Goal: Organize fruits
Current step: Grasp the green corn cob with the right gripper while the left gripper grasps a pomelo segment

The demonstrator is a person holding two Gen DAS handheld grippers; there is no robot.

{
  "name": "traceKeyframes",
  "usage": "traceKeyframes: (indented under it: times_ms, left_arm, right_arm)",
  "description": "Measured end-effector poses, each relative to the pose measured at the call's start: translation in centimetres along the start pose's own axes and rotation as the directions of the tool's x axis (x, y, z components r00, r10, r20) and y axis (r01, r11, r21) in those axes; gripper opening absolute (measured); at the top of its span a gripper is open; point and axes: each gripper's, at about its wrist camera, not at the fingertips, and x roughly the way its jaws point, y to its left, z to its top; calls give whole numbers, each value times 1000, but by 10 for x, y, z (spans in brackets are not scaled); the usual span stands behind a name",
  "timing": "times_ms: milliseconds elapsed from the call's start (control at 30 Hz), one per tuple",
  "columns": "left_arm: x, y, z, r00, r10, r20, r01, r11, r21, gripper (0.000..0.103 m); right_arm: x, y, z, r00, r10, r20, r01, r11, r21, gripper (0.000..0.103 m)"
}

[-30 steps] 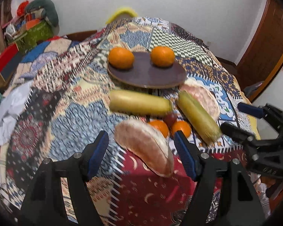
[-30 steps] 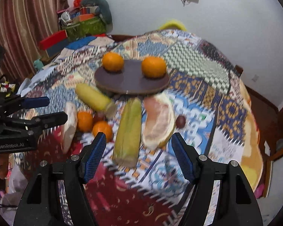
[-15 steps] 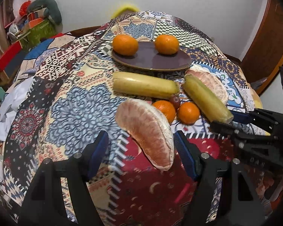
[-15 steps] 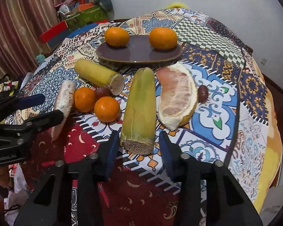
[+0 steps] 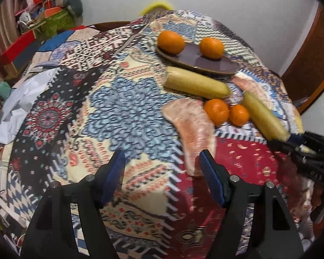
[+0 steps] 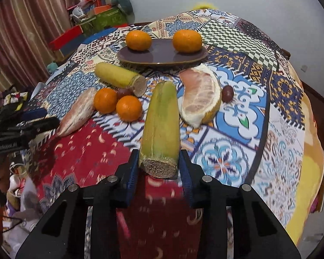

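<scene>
Closing in at the bottom centre of the right wrist view, the right gripper (image 6: 158,166) has its jaws narrowed onto the cut end of the cane (image 6: 161,127), blue pads flush against both sides of the greenish stalk. The cane runs up the middle of the frame on the patterned cloth (image 6: 237,157). Right of it lies a pomelo wedge (image 6: 199,98), with a small dark fruit (image 6: 227,93) just beside that. Left of the cane sit two oranges (image 6: 116,103), touching, and a second pomelo wedge (image 6: 77,112) further left. A second cane (image 6: 121,78) lies above them, angled. Upper centre, the plate (image 6: 162,57) carries two more oranges, one at each end.

Over in the left wrist view, the left gripper (image 5: 162,172) sits at the bottom centre, jaws spread wide and holding nothing. Its right pad is just at the near tip of the pomelo wedge (image 5: 190,127); whether it touches, I cannot tell. The right gripper (image 5: 300,144) shows at the right edge, at the cane's (image 5: 264,116) lower end.
</scene>
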Motion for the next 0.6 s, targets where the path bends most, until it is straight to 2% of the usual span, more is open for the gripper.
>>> traceKeyframes:
  times_ms: [167,300,433,600]
  left_arm:
    - [2,-20,8,999,-44,9,44,999,27,71]
    - [16,-29,14,999,-39,-12,40,998,46,71]
    - [31,-28,19,998,-41,-37,42,999,34,66]
    - [38,-25,25,999,-46,-27,46,999,23,61]
  right_arm:
    - [-7,1,-3,1000,3,-20,-4,1000,-14,34]
    - [-11,-4,7,1000,20,2,-20,1000,0,34]
    - [-9,-4,18,999,32,19,-32,999,4,36]
    - [9,-7,28,999,33,1,-33,999,6,36]
